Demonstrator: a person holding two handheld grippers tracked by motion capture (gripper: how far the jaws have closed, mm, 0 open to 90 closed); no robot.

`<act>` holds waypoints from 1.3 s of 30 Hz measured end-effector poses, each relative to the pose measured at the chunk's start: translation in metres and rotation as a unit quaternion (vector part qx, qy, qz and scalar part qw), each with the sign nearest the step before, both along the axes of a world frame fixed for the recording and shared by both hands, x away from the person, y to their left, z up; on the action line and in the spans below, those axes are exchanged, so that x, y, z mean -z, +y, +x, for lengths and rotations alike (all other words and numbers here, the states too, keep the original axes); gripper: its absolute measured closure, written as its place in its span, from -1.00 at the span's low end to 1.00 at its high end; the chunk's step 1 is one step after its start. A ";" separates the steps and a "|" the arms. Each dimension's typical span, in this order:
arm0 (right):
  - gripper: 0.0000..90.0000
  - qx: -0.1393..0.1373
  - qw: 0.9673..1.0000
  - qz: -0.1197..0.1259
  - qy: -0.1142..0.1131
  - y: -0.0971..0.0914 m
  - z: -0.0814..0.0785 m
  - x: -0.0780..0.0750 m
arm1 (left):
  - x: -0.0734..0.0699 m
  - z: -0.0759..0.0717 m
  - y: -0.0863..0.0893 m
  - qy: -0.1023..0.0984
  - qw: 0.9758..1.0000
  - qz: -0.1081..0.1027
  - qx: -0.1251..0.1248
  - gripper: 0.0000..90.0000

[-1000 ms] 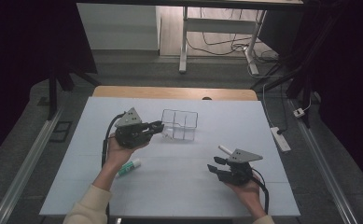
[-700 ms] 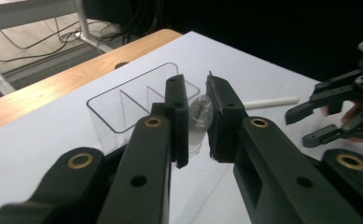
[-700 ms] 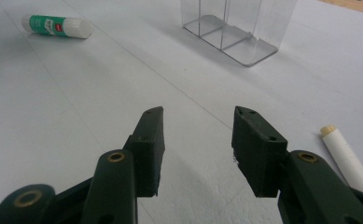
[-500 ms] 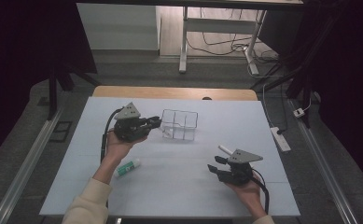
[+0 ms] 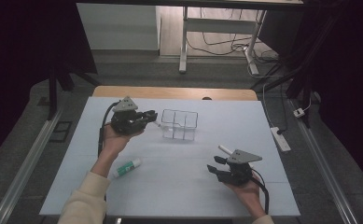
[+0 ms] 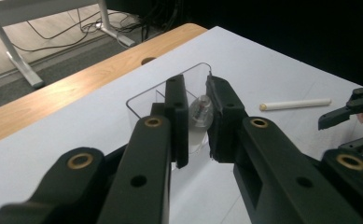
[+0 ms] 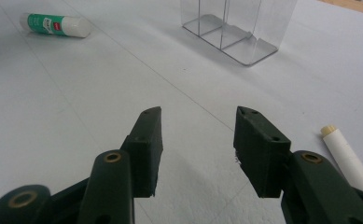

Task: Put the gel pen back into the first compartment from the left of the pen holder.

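Right between the left gripper's (image 6: 198, 116) jaws sits a small clear, roundish item (image 6: 200, 113), too blurred to name for certain, perhaps the capped end of a pen or tube; the jaws are closed onto it from both sides. Directly beyond the tips stands the clear divided organizer (image 6: 146, 99), an open-topped plastic box with inner partitions, so the held piece looks poised over or just at its near wall. In the high view that left gripper (image 5: 147, 117) hovers just beside the organizer (image 5: 179, 125), the white end of its load reaching toward the rim. Judging from this, the step in hand is dropping the item into a compartment; the next move calls for carrying the tips over a cell, tilting the piece down and then parting the jaws. The right gripper (image 7: 197, 135) hangs low over the table with its jaws apart and nothing between them; a white stick (image 7: 347, 156) lies just off its outer jaw, and a green-and-white glue stick (image 7: 54, 25) lies well beyond the other jaw, far from the organizer. All this rests on a pale white sheet (image 5: 179, 186) over a wooden tabletop (image 5: 123, 91), with dark surroundings, grey floor, cables and table legs behind.
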State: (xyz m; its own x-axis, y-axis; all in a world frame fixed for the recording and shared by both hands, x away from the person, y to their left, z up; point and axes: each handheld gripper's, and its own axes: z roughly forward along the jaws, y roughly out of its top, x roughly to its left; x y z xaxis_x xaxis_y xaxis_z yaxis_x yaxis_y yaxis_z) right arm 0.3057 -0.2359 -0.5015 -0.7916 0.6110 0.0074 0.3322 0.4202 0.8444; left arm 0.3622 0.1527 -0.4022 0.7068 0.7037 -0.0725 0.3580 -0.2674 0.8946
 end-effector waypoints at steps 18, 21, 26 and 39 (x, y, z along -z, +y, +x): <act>0.13 0.003 1.000 0.004 0.000 -0.001 0.000 0.000 | -0.003 0.024 0.006 0.014 0.999 0.004 -0.034 0.77; 0.13 0.005 1.000 0.003 -0.001 -0.002 -0.001 0.000 | -0.004 0.024 0.006 0.017 0.999 0.006 -0.033 0.77; 0.13 0.008 1.000 0.007 -0.002 -0.003 0.001 0.000 | -0.015 0.017 0.007 0.006 0.999 0.015 -0.027 0.77; 0.13 0.008 1.000 0.002 -0.001 -0.002 0.001 -0.001 | -0.041 0.023 -0.004 -0.013 0.999 0.020 -0.033 0.77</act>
